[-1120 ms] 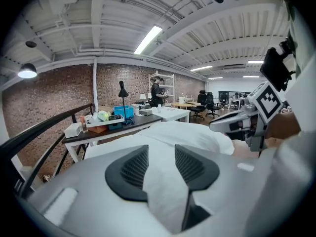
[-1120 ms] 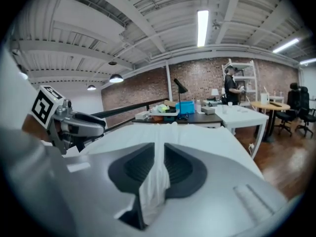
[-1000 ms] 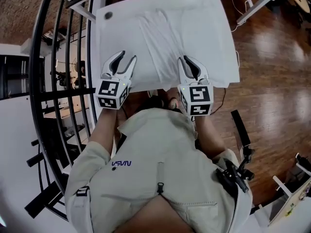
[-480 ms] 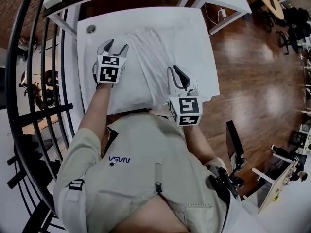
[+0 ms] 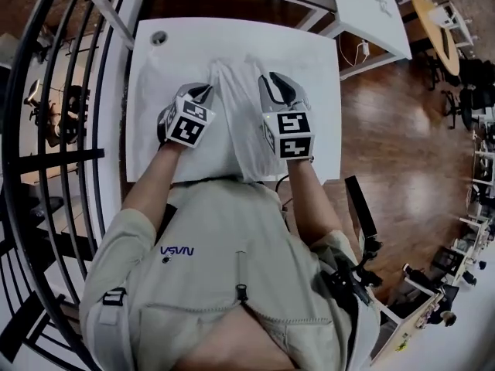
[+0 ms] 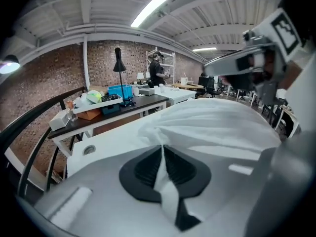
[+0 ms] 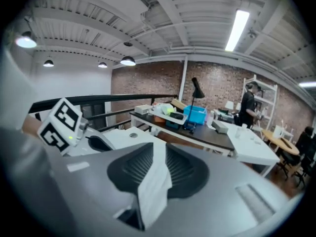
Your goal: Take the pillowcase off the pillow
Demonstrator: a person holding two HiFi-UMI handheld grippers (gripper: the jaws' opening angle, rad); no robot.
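**Status: both claws pinching the pillowcase on the table**

Locate the white fabric pillowcase (image 5: 241, 134) on the white rectangular table (image 5: 147, 91); it lies lengthwise down the middle of the tabletop, with its near end at the table edge closest to you; the fabric is bunched into ridges between your two hands; the pillow itself cannot be told apart from its cover in any view.

Check the left gripper (image 5: 203, 91); it rests on the left side of the bunched fabric, pointing away from you and downward; in the left gripper view the left gripper (image 6: 162, 154) has just closed its jaws, and the black ribbed pads (image 6: 143, 169) are pressed together on a thin fold of the pillowcase (image 6: 217, 127).

Check the right gripper (image 5: 275, 79); it sits just beside the left one, on the right side of the same ridge; in the right gripper view the right gripper (image 7: 159, 152) has just opened its jaws slightly further, yet a thicker fold of the pillowcase (image 7: 154, 181) stands pinched between the pads.

Note the surroundings; a round grommet hole (image 5: 158, 38) marks the far left corner of the table; a brown wooden floor (image 5: 387, 130) lies to your right; a black metal railing (image 5: 46, 168) runs along your left.
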